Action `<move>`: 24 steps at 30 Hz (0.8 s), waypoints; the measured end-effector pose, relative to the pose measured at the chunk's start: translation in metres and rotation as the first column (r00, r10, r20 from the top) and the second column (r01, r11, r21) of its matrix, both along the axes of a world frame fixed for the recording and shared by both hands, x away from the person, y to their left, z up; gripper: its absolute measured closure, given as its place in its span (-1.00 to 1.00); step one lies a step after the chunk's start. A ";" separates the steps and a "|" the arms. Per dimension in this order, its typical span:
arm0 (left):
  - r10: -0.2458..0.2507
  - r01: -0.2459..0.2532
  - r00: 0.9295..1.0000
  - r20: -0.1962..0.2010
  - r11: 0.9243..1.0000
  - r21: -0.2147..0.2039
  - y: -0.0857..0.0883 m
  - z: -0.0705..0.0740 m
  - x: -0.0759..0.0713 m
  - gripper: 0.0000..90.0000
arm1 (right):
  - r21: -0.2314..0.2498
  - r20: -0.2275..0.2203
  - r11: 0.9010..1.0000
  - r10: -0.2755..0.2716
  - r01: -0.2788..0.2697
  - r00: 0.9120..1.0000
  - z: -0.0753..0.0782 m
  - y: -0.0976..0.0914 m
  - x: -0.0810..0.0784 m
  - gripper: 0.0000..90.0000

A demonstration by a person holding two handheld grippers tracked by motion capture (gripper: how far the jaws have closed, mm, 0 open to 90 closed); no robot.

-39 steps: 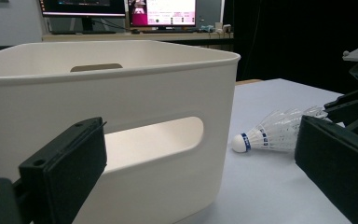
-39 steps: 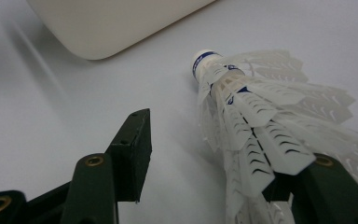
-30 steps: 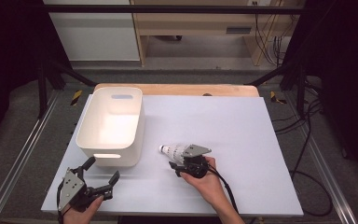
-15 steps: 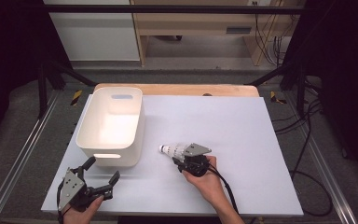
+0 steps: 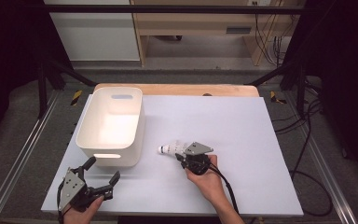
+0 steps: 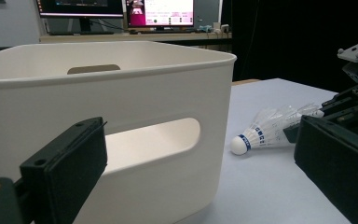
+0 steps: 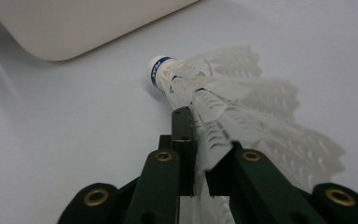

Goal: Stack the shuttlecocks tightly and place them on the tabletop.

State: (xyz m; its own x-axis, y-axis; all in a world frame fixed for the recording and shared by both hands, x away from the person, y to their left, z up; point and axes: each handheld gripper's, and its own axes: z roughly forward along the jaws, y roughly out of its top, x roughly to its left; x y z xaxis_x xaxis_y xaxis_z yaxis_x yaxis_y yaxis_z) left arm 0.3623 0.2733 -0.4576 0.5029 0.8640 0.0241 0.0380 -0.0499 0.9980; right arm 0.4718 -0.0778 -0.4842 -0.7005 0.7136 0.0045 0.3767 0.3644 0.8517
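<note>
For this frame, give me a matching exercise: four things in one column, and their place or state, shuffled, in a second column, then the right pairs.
Things:
1. shuttlecock
2. white bin
3. left gripper
4. right gripper

Place or state:
A. jaws spread wide, nothing between them
B. lying on the white table, cork end toward the bin
C. jaws pinched on the feather skirt
D. standing open-topped at the table's left, nothing inside

Pairs: 1-B, 2-D, 3-A, 4-C
</note>
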 end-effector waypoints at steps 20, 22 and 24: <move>0.005 -0.005 1.000 -0.004 1.000 0.002 0.000 -0.001 0.000 -0.95 | 0.082 -0.041 0.996 0.021 -0.018 0.999 0.001 -0.008 0.006 0.99; 0.005 -0.005 1.000 -0.005 1.000 0.005 0.000 -0.001 0.000 -0.95 | 0.086 -0.036 0.996 0.024 -0.020 0.999 0.002 -0.010 0.005 0.99; 0.003 -0.003 1.000 -0.005 1.000 0.003 0.000 -0.001 0.001 -0.95 | 0.088 -0.032 0.996 0.024 -0.021 0.999 0.004 -0.011 0.005 0.99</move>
State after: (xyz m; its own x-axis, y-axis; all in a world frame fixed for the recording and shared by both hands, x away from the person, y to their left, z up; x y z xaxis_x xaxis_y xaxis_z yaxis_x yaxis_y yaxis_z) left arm 0.3629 0.2730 -0.4586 0.5005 0.8654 0.0246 0.0430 -0.0533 0.9977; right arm 0.4767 -0.0888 -0.4803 -0.7152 0.6932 0.0898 0.3975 0.2978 0.8679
